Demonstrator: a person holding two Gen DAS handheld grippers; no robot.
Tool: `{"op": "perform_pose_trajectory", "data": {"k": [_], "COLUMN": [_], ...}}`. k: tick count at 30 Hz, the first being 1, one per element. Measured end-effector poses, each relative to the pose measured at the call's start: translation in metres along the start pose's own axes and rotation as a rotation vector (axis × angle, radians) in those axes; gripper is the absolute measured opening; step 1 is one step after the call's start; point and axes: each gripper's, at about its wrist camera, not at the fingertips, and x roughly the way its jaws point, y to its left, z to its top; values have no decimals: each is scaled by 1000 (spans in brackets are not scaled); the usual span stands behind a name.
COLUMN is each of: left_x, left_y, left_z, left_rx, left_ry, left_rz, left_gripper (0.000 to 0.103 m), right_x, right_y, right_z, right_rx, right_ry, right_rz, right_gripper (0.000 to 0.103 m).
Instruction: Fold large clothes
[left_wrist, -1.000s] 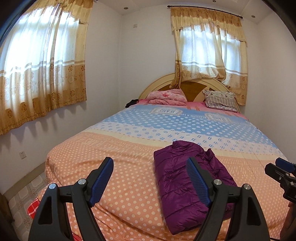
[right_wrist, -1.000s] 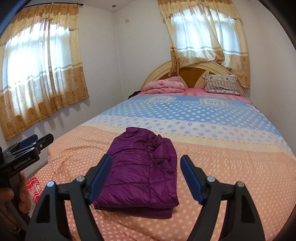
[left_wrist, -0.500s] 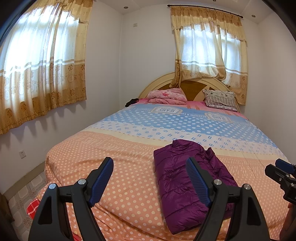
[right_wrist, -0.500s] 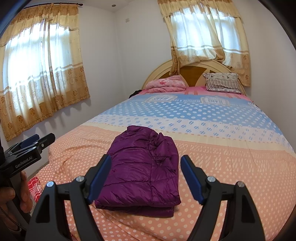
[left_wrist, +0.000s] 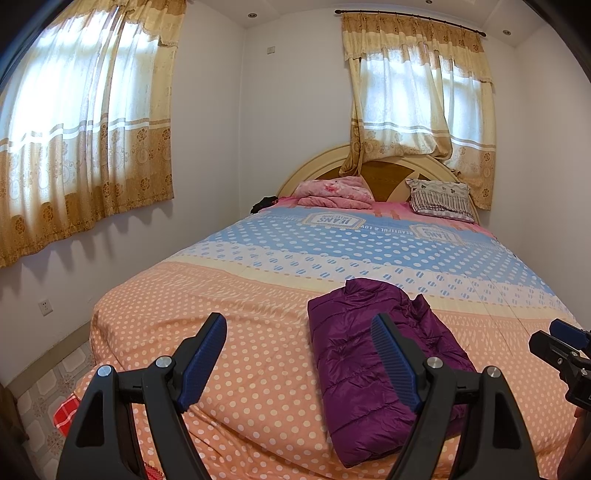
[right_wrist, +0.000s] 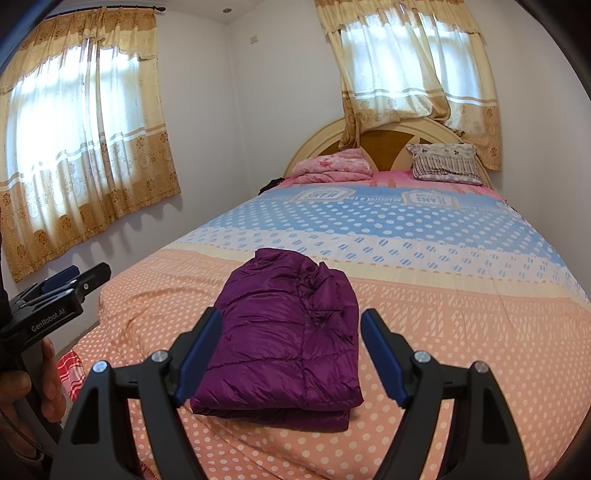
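A purple puffer jacket (left_wrist: 373, 354) lies folded into a compact rectangle on the orange dotted end of the bed (left_wrist: 258, 295); it also shows in the right wrist view (right_wrist: 288, 339). My left gripper (left_wrist: 299, 334) is open and empty, held above the bed's foot, left of the jacket. My right gripper (right_wrist: 291, 328) is open and empty, hovering in front of the jacket and apart from it. The left gripper's body shows at the left edge of the right wrist view (right_wrist: 55, 299), and the right gripper's at the right edge of the left wrist view (left_wrist: 561, 347).
A pink folded blanket (left_wrist: 336, 192) and a striped pillow (left_wrist: 439, 201) lie by the headboard (left_wrist: 384, 173). Curtained windows hang on the left wall (left_wrist: 85, 122) and above the headboard. A red checked cloth (left_wrist: 66, 411) lies on the tiled floor left of the bed.
The right gripper has drifted slightly, shifting its view a little. The jacket and the left gripper have not visibly moved.
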Motion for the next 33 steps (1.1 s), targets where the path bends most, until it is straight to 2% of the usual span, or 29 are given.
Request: {"op": "perform_pose_trajectory", "data": {"k": [19, 33], "left_x": [1, 5], "left_y": [-2, -4], "left_z": [-2, -2], "left_rx": [5, 15], "left_ry": [8, 25], "left_rz": [3, -27], "left_gripper": [81, 81], "right_x": [0, 1], "right_y": [3, 5], "right_z": [-4, -4], "right_rx": [1, 2], "right_ry": [5, 6], "right_rz": [6, 5], "right_gripper": [81, 81]}}
